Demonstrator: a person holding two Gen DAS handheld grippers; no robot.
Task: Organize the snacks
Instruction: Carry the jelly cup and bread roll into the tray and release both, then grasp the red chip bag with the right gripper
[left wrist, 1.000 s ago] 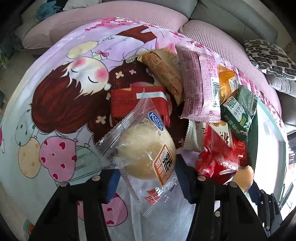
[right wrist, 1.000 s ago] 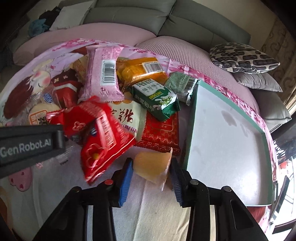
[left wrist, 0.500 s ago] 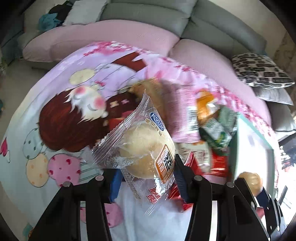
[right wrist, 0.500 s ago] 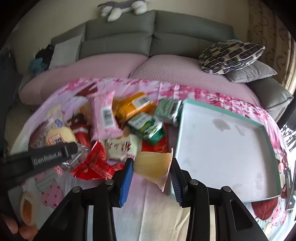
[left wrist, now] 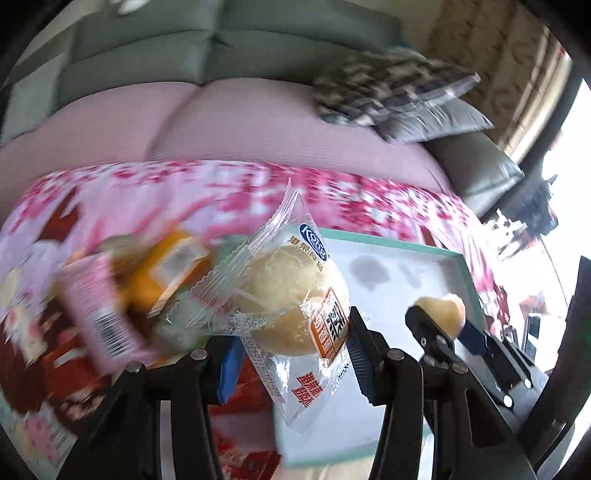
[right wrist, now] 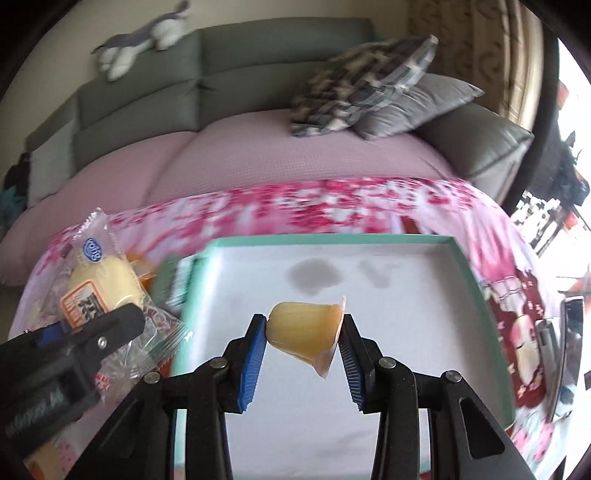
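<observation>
My left gripper point(left wrist: 295, 345) is shut on a wrapped round bun point(left wrist: 291, 299) in clear plastic, held in the air at the left edge of the tray point(left wrist: 391, 247). In the right wrist view the same bun point(right wrist: 99, 284) shows at the left. My right gripper point(right wrist: 304, 334) is shut on a small yellow jelly cup point(right wrist: 304, 328), lying sideways between the blue pads, above the white floor of the green-rimmed tray point(right wrist: 332, 240). The jelly cup point(left wrist: 441, 310) also shows at the right of the left wrist view. A blurred pile of snack packets point(left wrist: 110, 295) lies left of the tray.
The tray and packets rest on a pink cartoon-print cloth point(right wrist: 332, 199). Behind it stands a sofa with a pink cover point(right wrist: 277, 147), grey and patterned cushions point(right wrist: 369, 88) and a plush toy point(right wrist: 144, 33) on its back. Two grey stains point(right wrist: 314, 275) mark the tray floor.
Both grippers rose off the cloth and moved right with their snacks, from the packet pile to over the tray. The wrists rolled so the views now face the sofa.
</observation>
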